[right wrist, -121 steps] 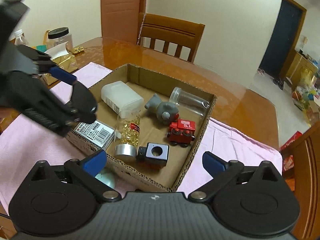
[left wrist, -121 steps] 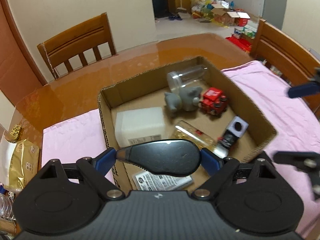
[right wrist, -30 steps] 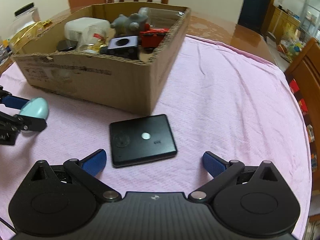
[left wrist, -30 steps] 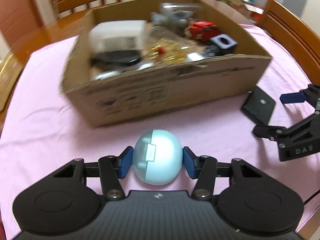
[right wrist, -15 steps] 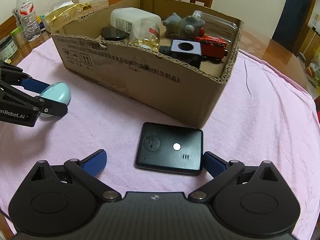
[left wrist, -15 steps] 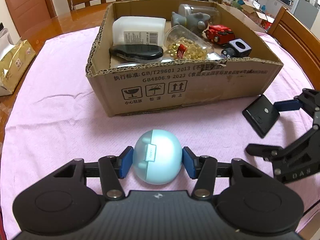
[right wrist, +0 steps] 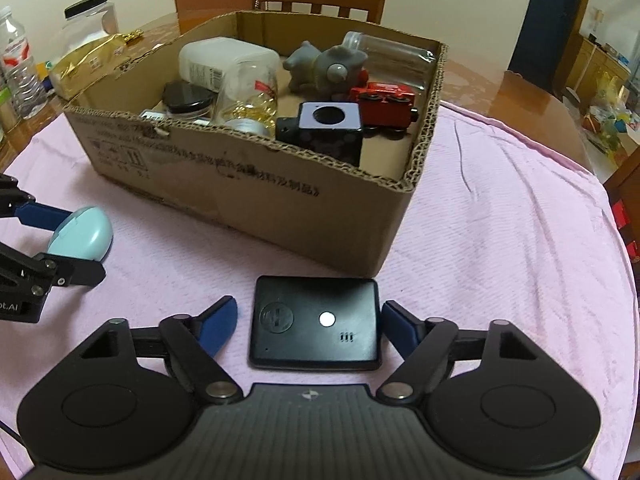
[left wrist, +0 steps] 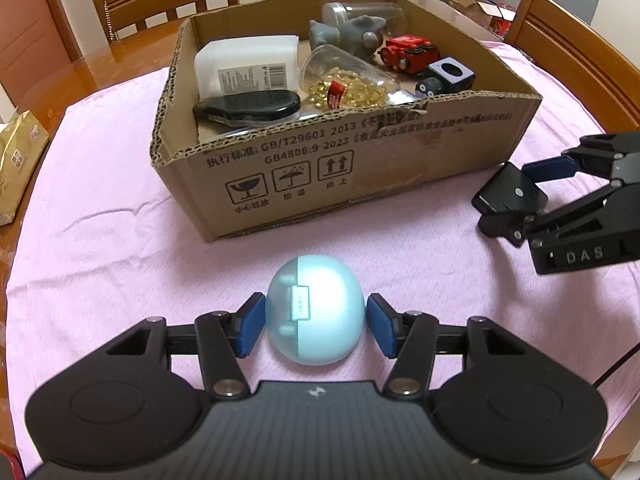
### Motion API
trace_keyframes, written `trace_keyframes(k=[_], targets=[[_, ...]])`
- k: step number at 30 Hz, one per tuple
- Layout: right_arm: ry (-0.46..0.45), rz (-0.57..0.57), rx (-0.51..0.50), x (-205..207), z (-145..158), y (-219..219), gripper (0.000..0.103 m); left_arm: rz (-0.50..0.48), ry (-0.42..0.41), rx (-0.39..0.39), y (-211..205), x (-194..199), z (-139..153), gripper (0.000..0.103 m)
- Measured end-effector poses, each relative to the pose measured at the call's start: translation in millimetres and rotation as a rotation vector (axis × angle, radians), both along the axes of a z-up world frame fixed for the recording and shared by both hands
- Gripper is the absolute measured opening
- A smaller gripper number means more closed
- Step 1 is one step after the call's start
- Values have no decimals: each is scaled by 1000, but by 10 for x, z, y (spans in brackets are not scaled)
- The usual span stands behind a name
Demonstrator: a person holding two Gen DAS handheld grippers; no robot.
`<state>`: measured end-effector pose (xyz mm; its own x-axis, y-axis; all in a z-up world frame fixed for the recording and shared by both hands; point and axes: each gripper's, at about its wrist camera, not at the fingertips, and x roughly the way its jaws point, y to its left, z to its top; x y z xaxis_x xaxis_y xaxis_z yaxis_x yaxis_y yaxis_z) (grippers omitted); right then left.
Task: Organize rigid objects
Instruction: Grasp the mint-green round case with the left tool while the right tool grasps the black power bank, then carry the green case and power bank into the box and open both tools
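Observation:
A light-blue egg-shaped case (left wrist: 316,309) sits on the pink cloth, and my left gripper (left wrist: 316,330) is shut on it, both blue pads against its sides. It also shows in the right wrist view (right wrist: 81,233). A flat black square device (right wrist: 315,323) lies on the cloth in front of the cardboard box (right wrist: 256,196). My right gripper (right wrist: 309,326) is open with its blue fingers on either side of the device, a small gap at each. The device also shows in the left wrist view (left wrist: 506,195).
The box (left wrist: 360,160) holds a white container (left wrist: 248,64), a bottle of yellow capsules (left wrist: 348,80), a grey toy (left wrist: 348,34), a red toy train (left wrist: 408,54), a black cube (left wrist: 450,74) and a black oval case (left wrist: 248,108). Wooden chairs stand around. A gold packet (left wrist: 16,168) lies left.
The right gripper has moved forward so its open fingers now straddle the black device. The left gripper still holds the blue case at the same spot on the cloth.

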<state>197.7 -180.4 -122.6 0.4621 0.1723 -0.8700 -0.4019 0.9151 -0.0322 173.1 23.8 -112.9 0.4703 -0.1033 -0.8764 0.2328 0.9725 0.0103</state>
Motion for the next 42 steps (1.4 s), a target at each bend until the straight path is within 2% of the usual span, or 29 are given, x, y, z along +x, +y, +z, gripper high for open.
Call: trace_keyframes(k=[2,14,25,33,42], targets=[[-3,-7,-2,17,6,-6,74,-11,1,1,6,2,-1,56],[-2,4,-7,20,9,-18,74,-38,15,-2,-10,27,4,52],[36,47,-3,-48,116,-18,74,-121,30,8,-33,21,88,52],[47,93,-8,-97,306,-62,74,-175,27,15,-12,5,353,51],[49,198,8,-204,668,-51,74,-251,-10,7,-74,-18,820,52]])
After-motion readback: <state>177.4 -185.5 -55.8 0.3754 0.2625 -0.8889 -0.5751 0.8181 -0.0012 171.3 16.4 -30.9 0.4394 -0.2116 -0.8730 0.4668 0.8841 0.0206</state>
